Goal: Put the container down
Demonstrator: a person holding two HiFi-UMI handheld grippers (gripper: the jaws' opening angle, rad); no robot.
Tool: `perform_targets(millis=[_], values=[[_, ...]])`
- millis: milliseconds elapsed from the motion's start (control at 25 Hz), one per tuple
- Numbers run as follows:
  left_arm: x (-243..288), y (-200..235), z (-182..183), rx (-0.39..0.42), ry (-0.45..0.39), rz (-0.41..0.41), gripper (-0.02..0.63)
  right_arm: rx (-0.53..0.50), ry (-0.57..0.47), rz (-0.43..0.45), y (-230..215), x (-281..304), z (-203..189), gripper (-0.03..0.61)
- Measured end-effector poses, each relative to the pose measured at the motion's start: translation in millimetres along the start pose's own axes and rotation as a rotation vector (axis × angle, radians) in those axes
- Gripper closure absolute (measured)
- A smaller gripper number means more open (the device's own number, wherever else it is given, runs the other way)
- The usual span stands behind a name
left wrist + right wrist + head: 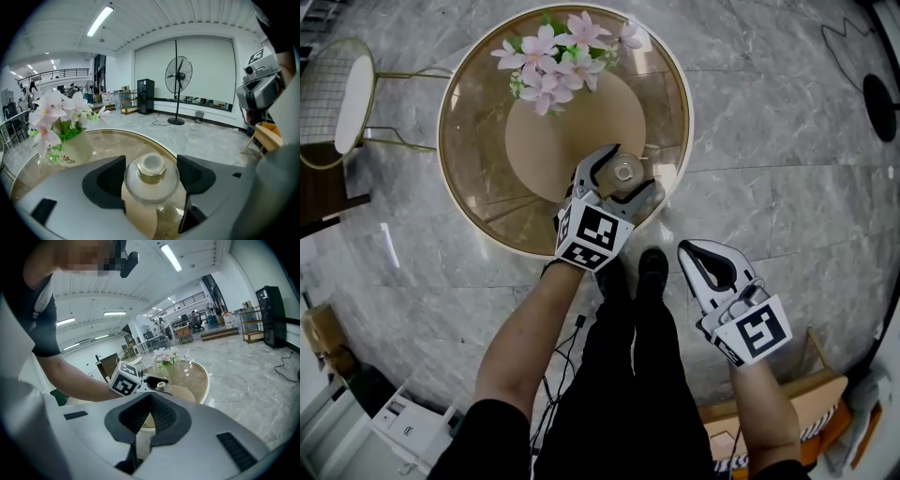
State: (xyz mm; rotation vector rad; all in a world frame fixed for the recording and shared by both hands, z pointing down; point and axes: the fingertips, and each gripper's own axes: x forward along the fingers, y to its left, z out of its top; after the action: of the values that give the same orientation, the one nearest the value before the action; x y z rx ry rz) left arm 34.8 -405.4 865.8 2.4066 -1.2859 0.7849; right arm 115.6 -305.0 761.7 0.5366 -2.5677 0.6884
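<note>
A small clear glass container (625,172) with a gold neck and white stopper sits between the jaws of my left gripper (624,180), which is shut on it over the near right part of the round glass table (469,214). In the left gripper view both pads touch the sides of the container (151,176), just above the glass top. I cannot tell whether its base rests on the table. My right gripper (691,250) is shut and empty, held over the floor to the right of the person's legs. From the right gripper view the container (161,384) shows beyond its tip.
A vase of pink flowers (553,61) stands at the table's far side. A wire chair (347,94) is at the far left, and a wooden piece (811,403) lies on the floor at the lower right. A standing fan (178,75) is far off.
</note>
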Motion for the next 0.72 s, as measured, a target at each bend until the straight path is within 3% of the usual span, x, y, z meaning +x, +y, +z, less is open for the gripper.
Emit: perform_targets(millis=[280,480,720], values=[[-68.2,-9.5,45.3,-0.053,-0.022,0.038,0.293,-0.021,-0.014,0.021,41.0,-28.4,45.1,0.563],[-133.8,-22.8,108.0,-0.013,-0.057,0.081,0.375,-0.058,-0.057,0.025,69.2,-55.3,101.8,0.563],[-192.1,-29.3,164.7,0.001,-0.069,0.072,0.498,-0.078,-0.095,0.022,94.0,-87.0,152.1,0.563]])
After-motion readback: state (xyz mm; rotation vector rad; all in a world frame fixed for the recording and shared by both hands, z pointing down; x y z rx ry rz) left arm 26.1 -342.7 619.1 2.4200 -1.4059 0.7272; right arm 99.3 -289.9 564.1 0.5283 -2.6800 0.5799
